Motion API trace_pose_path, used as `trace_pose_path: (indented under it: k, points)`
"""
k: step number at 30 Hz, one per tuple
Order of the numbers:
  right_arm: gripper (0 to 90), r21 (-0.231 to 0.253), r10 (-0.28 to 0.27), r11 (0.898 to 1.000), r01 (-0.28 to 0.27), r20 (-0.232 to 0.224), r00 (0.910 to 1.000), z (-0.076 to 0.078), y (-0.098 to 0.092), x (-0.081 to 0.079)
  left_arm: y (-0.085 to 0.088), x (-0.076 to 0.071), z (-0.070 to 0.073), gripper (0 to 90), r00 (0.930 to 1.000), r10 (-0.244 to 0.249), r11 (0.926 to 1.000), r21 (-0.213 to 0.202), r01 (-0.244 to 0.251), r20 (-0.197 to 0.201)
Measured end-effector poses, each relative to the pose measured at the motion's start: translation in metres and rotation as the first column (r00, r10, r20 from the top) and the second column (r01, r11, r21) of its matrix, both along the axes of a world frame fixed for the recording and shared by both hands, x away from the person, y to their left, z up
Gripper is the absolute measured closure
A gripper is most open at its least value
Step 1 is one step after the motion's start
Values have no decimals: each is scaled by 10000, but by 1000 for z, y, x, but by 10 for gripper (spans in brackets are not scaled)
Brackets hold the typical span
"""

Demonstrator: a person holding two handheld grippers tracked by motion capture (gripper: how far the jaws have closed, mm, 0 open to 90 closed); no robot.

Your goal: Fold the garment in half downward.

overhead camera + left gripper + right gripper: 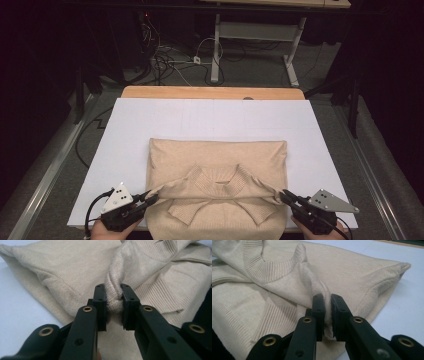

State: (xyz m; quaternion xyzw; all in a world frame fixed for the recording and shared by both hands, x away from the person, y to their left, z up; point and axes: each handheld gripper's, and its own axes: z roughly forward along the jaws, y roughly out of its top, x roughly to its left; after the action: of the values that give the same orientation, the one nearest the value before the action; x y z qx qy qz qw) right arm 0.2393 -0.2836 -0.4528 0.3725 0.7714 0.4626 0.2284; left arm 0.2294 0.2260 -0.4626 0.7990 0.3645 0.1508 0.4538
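Both hand-held grippers, the left hand-held gripper (150, 199) and the right hand-held gripper (284, 196), are clenched on the beige sweater's (217, 155) shoulders at 7 and 5 o'clock on the worktop (165, 115). Mid-fold, I judge; next, carry both pinches evenly toward 12 o'clock.

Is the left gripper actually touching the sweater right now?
Touching. In the left gripper view, the left gripper has a bunched fold of the beige sweater pinched between its jaws.

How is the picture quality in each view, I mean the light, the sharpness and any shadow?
High view: white sheet brightly lit, surroundings dark, overall soft. Left gripper view: sweater knit fairly sharp where the left gripper pinches it, nearest arms blurred. Right gripper view: right gripper similar, a soft shadow beside the fabric edge.
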Motion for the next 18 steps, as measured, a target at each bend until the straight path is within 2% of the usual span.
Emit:
trace_pose_path:
  k: [4,7,11,14,18]
  points:
    - [831,-39,-7,10000,6,-51,10000,-4,-1,-3,1,-3,-5,751,10000,-16,9999,113,16,-22]
    - [828,-47,-5,10000,4,-208,9998,-11,-2,-4,3,-1,-16,751,9993,-18,9999,139,24,-377]
    - [822,-181,5,9998,-11,-302,9995,-16,-2,-5,3,1,-23,751,9985,-66,9998,175,76,-550]
    - [816,-395,16,9992,-34,-455,9990,-24,-2,-4,4,1,-27,750,9981,-83,9999,113,90,-618]
    - [814,-334,12,9994,-30,-548,9985,-26,-2,-3,5,1,-28,749,9981,-87,9999,125,94,-602]
